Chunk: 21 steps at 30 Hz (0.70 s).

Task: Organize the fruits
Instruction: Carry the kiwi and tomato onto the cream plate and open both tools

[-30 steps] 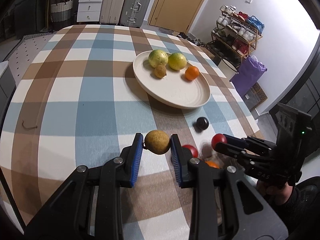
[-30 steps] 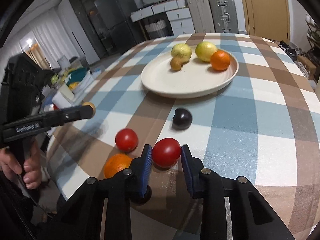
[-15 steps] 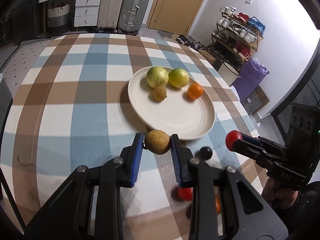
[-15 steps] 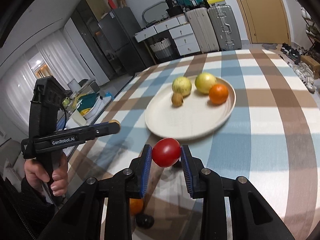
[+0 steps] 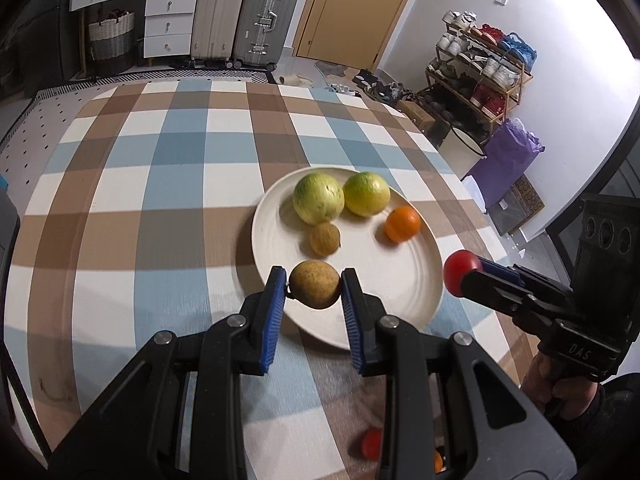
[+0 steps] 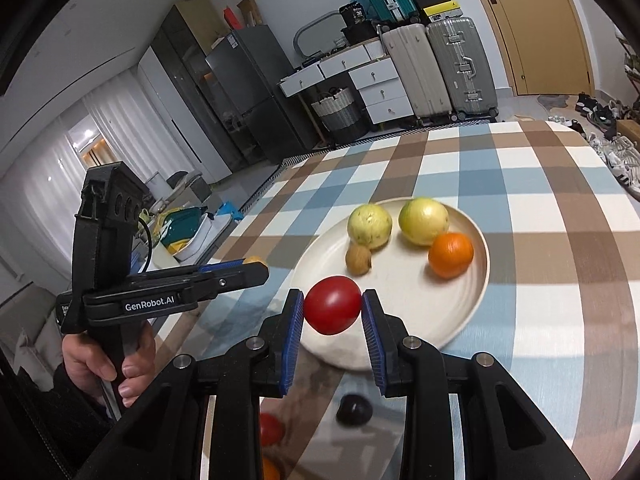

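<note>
**Both claws loaded with fruit, hanging over the plate**

Biggest thing going: the counter (image 5: 168, 184), covered in a blue, brown and white checked cloth. On it sits a wide cream plate (image 5: 404, 280), also clear in the right wrist view (image 6: 472, 300).

Already on the plate: two big yellow-green fruits side by side at the far part, one (image 5: 318, 198) just left of the other (image 5: 367, 194), practically touching. An orange (image 5: 402, 223) sits to their right, a bit apart, and a small brown fruit (image 5: 325, 239) lies just in front of the left green one.

The left claw (image 5: 314, 291) is clenched on a round brownish-yellow fruit (image 5: 314, 290), blue pads pressing both sides, and it hangs above the near-left edge of the plate. Whether the fruit touches the plate is hard to say from this angle.

The right claw (image 6: 333, 306) is gripping a red tomato (image 6: 333, 305), pads tight on either side, over the plate's near edge. In the left wrist view the same tomato (image 5: 459, 271) pokes out at the tip of the right claw, just off the plate's right rim. A hand (image 6: 116, 364) holds the left claw's handle, seen at the left of the right wrist view.

Leftovers on the counter, close to the person: a dark, almost black fruit (image 6: 354, 409), another red tomato (image 6: 271, 429), and a bit of a second orange (image 6: 269, 471) at the bottom edge, mostly hidden behind the claw frame.
</note>
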Available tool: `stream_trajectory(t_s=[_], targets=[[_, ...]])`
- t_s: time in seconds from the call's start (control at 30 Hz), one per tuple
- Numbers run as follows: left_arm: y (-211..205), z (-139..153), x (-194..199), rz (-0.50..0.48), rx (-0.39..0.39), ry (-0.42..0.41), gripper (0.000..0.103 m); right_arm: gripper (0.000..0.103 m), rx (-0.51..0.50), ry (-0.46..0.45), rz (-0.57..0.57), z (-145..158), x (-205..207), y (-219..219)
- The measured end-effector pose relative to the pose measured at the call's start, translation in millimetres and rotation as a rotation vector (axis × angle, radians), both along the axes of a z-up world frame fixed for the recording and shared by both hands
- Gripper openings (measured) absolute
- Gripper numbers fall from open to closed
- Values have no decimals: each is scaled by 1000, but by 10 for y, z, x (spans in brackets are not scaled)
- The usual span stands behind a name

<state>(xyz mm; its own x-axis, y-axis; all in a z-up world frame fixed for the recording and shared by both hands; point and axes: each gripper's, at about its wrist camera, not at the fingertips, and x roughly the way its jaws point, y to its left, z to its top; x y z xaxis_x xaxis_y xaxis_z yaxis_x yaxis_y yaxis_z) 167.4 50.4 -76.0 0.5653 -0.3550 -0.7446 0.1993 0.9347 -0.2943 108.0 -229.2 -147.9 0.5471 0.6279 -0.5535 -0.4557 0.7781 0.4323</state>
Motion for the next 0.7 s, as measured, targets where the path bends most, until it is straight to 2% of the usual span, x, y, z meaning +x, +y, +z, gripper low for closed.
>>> stream_trajectory(t_s=[0.43,0.7], targets=[[11,-77,446,5,11,21,25,30,-6,21,2,-63,462,60],[-52,-232,646,-21,5,41,25,30,-50,28,-5,-166,679,125]])
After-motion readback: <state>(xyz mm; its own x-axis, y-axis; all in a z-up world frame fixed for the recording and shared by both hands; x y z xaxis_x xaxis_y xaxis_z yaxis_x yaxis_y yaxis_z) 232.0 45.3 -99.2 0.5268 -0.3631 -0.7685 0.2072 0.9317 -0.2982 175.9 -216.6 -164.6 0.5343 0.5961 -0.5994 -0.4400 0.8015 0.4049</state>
